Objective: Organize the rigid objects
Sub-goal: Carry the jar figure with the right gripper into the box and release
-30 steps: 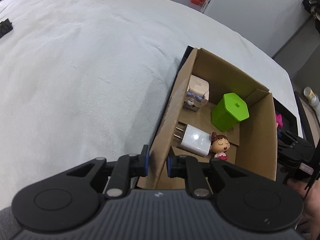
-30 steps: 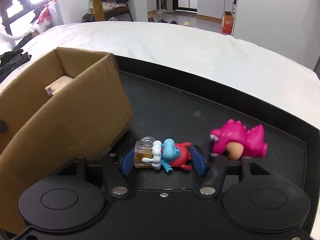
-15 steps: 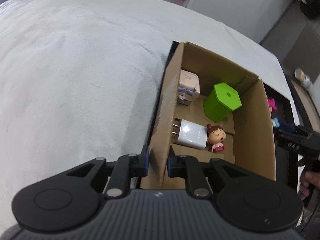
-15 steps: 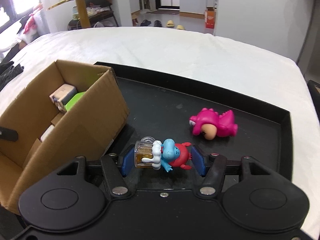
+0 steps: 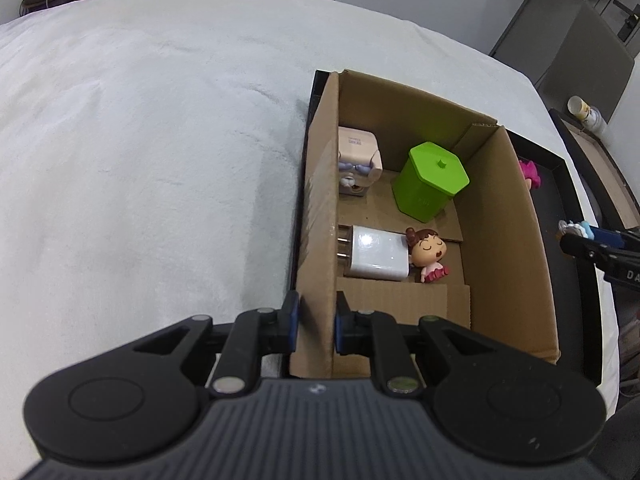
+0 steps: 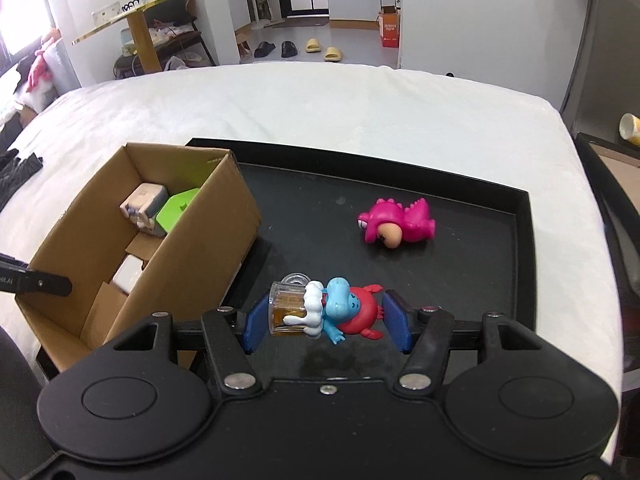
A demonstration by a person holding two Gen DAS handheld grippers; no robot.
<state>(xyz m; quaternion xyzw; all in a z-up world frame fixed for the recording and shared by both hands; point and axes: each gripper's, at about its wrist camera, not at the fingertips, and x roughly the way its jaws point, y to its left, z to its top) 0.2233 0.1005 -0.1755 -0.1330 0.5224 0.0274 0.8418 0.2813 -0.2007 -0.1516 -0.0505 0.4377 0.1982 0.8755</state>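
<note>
Big white cloth-covered table (image 6: 360,112) in a lived-in room, slippers on the floor at the back, and a black tray (image 6: 524,264) sitting on the cloth. The cardboard box (image 5: 516,248) stands at the tray's left end. The left gripper (image 5: 316,326) is pinched down narrow on the box's near-left wall, one pad outside and one inside, so it's gripping the cardboard itself. The right gripper (image 6: 326,322) is clamped at a medium width on a little blue-and-red figure (image 6: 344,312) hugging a clear mug of amber stuff, held sideways between the blue pads, up above the tray floor just right of the box. Count inside the box: four things, namely one white charger plug (image 5: 378,254) lying flat, one sleeping-face doll (image 5: 430,252) touching its end, one green hexagonal pot (image 5: 430,180) with its lid on, and one pale cube figure (image 5: 358,160) by the left wall. On the tray, one pink dinosaur toy (image 6: 396,224) lies on its side, well apart from the held figure. From the left camera the dinosaur is mostly hidden behind the box wall, and the right gripper is cut off at the frame edge. The print on the cube is too small to read.
</note>
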